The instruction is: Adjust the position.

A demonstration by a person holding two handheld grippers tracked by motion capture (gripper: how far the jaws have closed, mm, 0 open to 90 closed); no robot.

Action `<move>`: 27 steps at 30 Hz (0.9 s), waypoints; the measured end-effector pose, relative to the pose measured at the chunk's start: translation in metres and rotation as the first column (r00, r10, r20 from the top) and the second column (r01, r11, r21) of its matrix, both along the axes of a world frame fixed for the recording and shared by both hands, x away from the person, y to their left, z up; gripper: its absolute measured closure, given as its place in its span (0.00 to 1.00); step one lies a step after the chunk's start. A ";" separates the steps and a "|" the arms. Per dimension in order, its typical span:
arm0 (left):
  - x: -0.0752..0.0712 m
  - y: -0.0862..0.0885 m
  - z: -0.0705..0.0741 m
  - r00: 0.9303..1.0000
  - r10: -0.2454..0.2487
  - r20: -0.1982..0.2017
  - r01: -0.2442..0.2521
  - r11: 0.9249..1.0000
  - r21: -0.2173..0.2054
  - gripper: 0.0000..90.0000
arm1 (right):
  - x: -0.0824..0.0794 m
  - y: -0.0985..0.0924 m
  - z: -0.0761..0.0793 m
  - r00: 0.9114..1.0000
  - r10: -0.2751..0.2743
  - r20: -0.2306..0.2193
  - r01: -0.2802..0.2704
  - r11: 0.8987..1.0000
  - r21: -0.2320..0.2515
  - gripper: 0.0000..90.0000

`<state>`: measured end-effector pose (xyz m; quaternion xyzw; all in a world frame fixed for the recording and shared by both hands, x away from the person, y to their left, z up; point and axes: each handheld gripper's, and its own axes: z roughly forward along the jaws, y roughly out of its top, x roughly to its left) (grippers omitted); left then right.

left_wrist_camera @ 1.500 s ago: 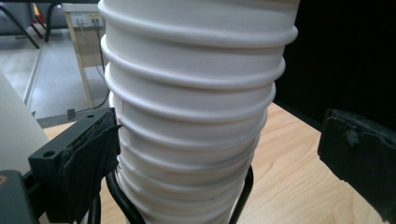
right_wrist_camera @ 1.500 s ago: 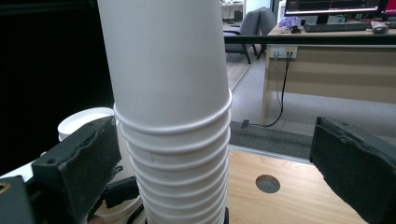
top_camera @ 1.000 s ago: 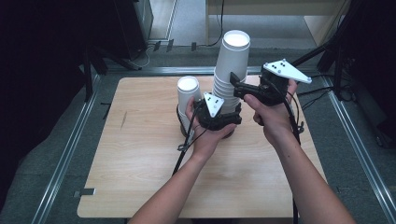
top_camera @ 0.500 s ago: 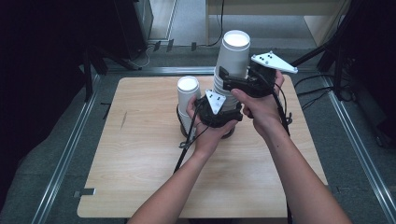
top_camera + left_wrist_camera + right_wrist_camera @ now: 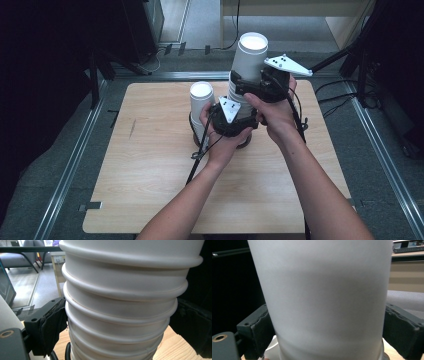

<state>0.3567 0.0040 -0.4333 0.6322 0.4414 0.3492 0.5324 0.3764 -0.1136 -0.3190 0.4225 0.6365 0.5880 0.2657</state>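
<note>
the cup stack (image 5: 245, 85), far centre on the table (image 5: 150, 200), looks light and crushable; left gripper (image 5: 235, 117) clasps its ribbed base, right gripper (image 5: 260, 85), just closing, clasps the top cup's smooth wall.

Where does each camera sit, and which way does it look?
High view: above the person's side, facing forward and down at the table; both forearms, left tongs, right tongs.
Left gripper view: on the left tongs, facing the ribbed cup stack; its own jaws flank it.
Right gripper view: on the right tongs, facing the top cup; its jaws beside it.
Shared: the stack.
</note>
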 end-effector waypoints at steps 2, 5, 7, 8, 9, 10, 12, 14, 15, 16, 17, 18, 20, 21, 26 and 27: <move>0.000 0.000 0.000 1.000 -0.001 -0.002 0.001 1.000 -0.001 0.05 | 0.000 0.001 0.000 1.000 -0.007 -0.001 0.007 1.000 -0.001 0.08; 0.000 0.000 0.000 1.000 -0.002 0.000 0.002 1.000 -0.002 0.05 | 0.001 0.003 0.001 1.000 -0.016 -0.003 0.016 1.000 0.010 0.08; 0.000 0.000 0.000 1.000 -0.002 -0.001 0.002 1.000 -0.003 0.05 | 0.002 0.004 0.002 1.000 -0.020 -0.003 0.020 1.000 0.011 0.08; 0.000 0.000 0.000 1.000 -0.002 -0.001 0.002 1.000 -0.002 0.05 | 0.003 0.005 0.001 1.000 -0.021 -0.010 0.021 1.000 0.011 0.09; -0.001 0.000 0.000 1.000 -0.002 -0.001 0.002 1.000 -0.002 0.05 | 0.004 0.005 0.001 1.000 -0.021 -0.008 0.022 1.000 0.016 0.09; -0.001 0.000 0.000 1.000 -0.002 -0.001 0.002 1.000 -0.002 0.05 | 0.004 0.005 0.001 1.000 -0.021 -0.010 0.021 1.000 0.022 0.09; -0.001 0.001 0.000 1.000 -0.003 -0.003 0.003 1.000 -0.002 0.05 | 0.004 0.005 0.001 1.000 -0.021 -0.007 0.021 1.000 0.020 0.10; -0.001 0.001 0.000 1.000 -0.007 -0.002 0.007 1.000 -0.001 0.05 | 0.004 0.005 0.001 1.000 -0.020 -0.004 0.021 1.000 0.018 0.10; -0.001 0.001 0.000 1.000 -0.007 -0.001 0.007 1.000 0.000 0.05 | 0.004 0.005 0.001 1.000 -0.021 -0.003 0.021 1.000 0.017 0.10; -0.001 0.002 0.000 1.000 -0.008 -0.001 0.008 1.000 0.000 0.05 | 0.004 0.005 0.001 1.000 -0.021 -0.003 0.021 1.000 0.016 0.10; -0.001 0.001 0.000 1.000 -0.007 -0.002 0.007 1.000 -0.001 0.05 | 0.004 0.005 0.002 1.000 -0.022 -0.002 0.022 1.000 0.015 0.10; -0.001 0.001 0.000 1.000 -0.007 -0.002 0.007 1.000 -0.001 0.05 | 0.004 0.005 0.002 1.000 -0.021 -0.001 0.021 1.000 0.016 0.10; -0.001 0.002 0.000 1.000 -0.007 -0.001 0.007 1.000 0.000 0.05 | 0.004 0.005 0.003 1.000 -0.023 0.001 0.023 1.000 0.016 0.10; -0.001 0.002 0.000 1.000 -0.009 -0.001 0.009 1.000 0.000 0.05 | 0.004 0.005 0.003 1.000 -0.022 0.003 0.022 1.000 0.017 0.11; -0.002 0.003 0.000 1.000 -0.013 0.000 0.013 1.000 0.001 0.06 | 0.002 0.004 0.010 0.999 -0.026 0.025 0.025 0.999 0.040 0.12; -0.001 0.003 0.000 1.000 -0.012 0.000 0.012 1.000 0.000 0.06 | 0.002 0.005 0.013 0.999 -0.032 0.031 0.031 0.999 0.040 0.12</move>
